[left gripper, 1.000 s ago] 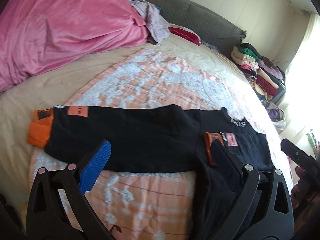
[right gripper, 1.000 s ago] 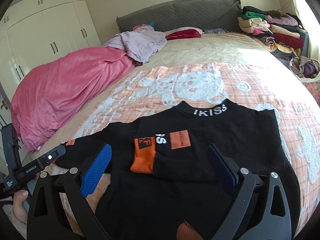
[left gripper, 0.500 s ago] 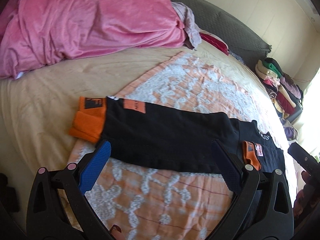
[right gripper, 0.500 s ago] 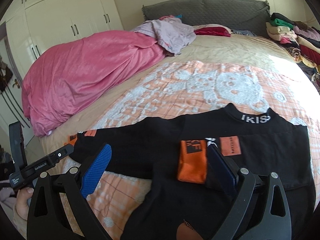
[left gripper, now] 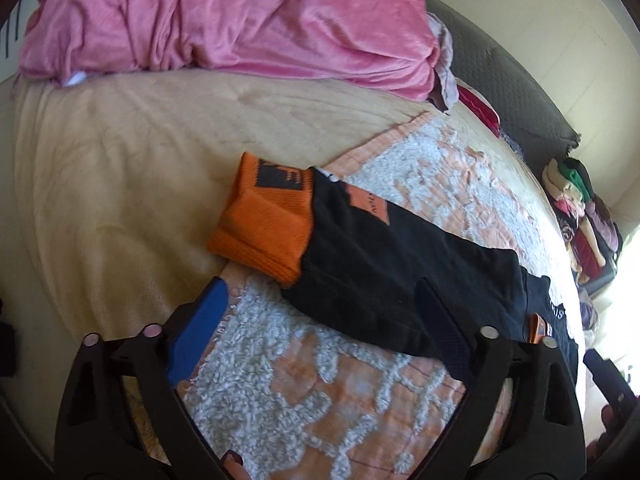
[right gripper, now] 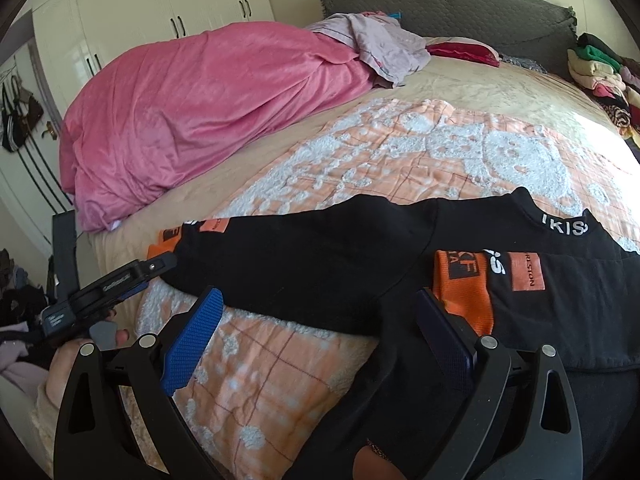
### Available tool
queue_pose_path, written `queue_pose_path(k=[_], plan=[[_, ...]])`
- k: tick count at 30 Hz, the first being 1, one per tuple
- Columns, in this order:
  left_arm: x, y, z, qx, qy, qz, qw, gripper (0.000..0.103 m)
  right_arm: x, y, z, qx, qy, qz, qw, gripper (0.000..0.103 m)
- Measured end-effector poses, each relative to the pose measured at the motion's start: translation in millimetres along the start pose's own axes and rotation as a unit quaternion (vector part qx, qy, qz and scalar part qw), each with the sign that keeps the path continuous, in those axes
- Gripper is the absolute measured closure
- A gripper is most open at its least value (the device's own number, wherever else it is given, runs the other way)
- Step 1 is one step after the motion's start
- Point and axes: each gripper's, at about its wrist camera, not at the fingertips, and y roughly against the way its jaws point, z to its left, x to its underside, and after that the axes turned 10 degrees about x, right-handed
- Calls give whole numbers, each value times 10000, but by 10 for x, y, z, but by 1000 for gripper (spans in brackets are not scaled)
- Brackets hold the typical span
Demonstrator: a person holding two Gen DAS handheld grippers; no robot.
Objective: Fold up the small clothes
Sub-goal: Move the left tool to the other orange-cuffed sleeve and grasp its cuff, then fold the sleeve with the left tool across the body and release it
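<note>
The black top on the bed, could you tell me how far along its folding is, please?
Done: one sleeve, with its orange cuff, already lies folded across the black top. In hand: nothing is gripped; the left gripper, jaws just narrowed slightly, is open near the outstretched sleeve, and the right gripper is open too. Left: folding that sleeve in, then probably the body.

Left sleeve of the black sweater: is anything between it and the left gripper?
Nothing visible does. The left gripper is open just short of the outstretched sleeve, with only the orange-and-white blanket beneath.
</note>
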Motion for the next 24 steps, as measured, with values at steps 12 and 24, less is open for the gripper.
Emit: queue_pose_path(k=[12, 24], plan=[[-202, -265, 69, -369, -121, -210, 9990, 75, 153, -110, -143, -31, -306, 200, 9993, 8], [-232, -31, -179, -256, -357, -575, 9974, 92, 259, -31, -543, 46, -845, 157, 9963, 8]])
